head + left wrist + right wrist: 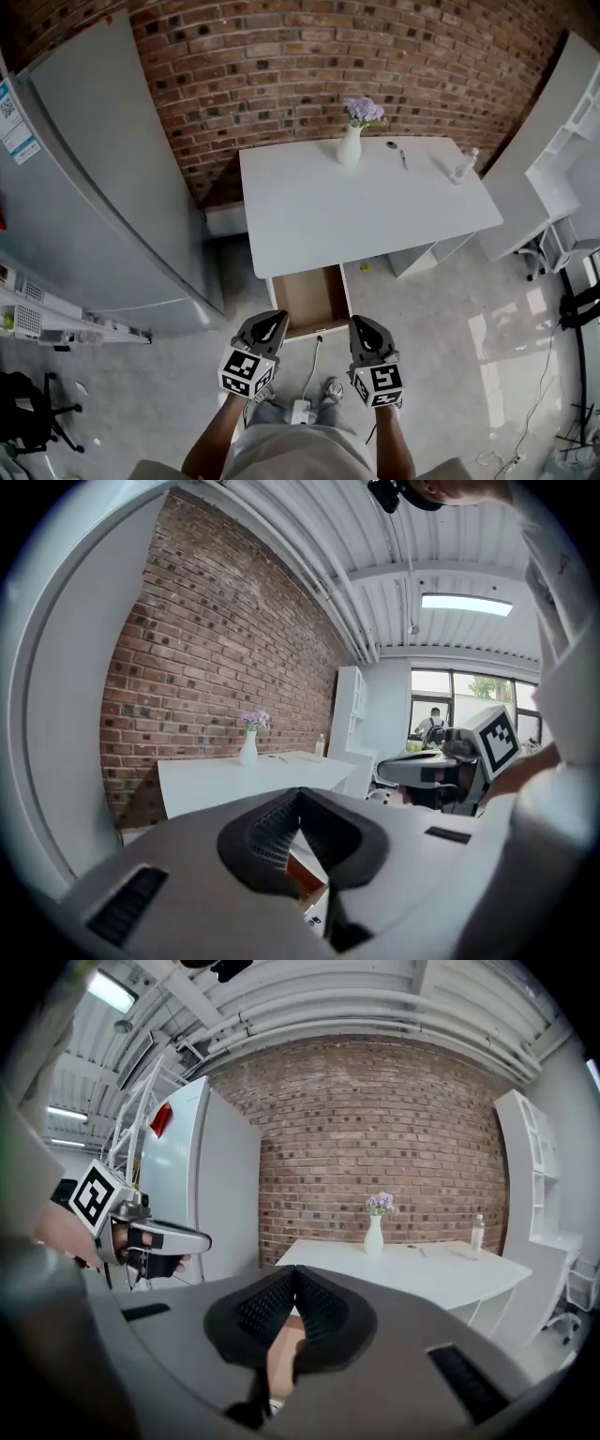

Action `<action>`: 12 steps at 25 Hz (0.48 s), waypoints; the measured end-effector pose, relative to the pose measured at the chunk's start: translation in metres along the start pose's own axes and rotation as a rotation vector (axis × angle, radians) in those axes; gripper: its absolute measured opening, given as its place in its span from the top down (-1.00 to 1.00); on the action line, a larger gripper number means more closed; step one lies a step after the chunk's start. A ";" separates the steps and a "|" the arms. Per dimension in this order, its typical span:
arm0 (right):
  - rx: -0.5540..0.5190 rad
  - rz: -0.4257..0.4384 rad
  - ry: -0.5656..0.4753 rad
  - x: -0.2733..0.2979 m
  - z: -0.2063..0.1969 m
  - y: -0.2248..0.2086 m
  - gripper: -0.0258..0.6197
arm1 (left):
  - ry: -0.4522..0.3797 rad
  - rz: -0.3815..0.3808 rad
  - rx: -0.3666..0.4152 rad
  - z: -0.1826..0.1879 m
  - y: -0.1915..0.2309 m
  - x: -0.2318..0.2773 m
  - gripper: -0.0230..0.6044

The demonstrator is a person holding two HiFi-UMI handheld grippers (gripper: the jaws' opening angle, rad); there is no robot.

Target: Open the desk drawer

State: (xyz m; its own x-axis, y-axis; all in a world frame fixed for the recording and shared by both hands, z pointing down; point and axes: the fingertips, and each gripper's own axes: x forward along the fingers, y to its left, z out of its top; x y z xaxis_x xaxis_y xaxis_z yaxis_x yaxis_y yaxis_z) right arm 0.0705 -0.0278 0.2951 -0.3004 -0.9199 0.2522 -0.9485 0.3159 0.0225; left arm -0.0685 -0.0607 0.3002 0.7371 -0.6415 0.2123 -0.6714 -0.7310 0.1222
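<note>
The desk drawer (309,300), white-fronted with a brown inside, stands pulled out beneath the white desk (375,211).

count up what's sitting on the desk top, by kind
vase: 1
bottle: 1
small dark round thing: 1
thin pen-like thing: 1
total: 4

A red brick wall (281,56) faces me above a grey concrete floor (450,309). A tall grey cabinet (103,187) stands on my left and white shelving (562,159) on my right. A ceiling strip light (466,604) glows near a window (459,700).
</note>
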 end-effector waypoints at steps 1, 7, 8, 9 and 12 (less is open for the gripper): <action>0.000 -0.012 0.006 -0.001 0.001 0.007 0.87 | 0.006 -0.013 -0.007 -0.002 0.002 -0.005 0.89; 0.024 -0.063 0.024 -0.011 0.001 0.036 0.87 | 0.038 -0.083 -0.007 -0.012 0.007 -0.026 0.89; 0.018 -0.058 0.026 -0.012 0.000 0.040 0.87 | 0.038 -0.083 -0.006 -0.012 0.008 -0.029 0.89; 0.011 -0.051 0.025 -0.014 0.000 0.044 0.87 | 0.036 -0.080 -0.008 -0.012 0.008 -0.031 0.89; 0.012 -0.025 0.020 -0.021 -0.003 0.047 0.87 | 0.028 -0.060 -0.011 -0.012 0.003 -0.036 0.89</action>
State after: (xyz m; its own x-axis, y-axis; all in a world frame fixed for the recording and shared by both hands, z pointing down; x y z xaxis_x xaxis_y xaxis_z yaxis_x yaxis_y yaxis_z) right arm 0.0328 0.0071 0.2935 -0.2746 -0.9226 0.2710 -0.9569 0.2899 0.0171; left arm -0.0979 -0.0373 0.3046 0.7735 -0.5900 0.2315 -0.6272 -0.7651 0.1458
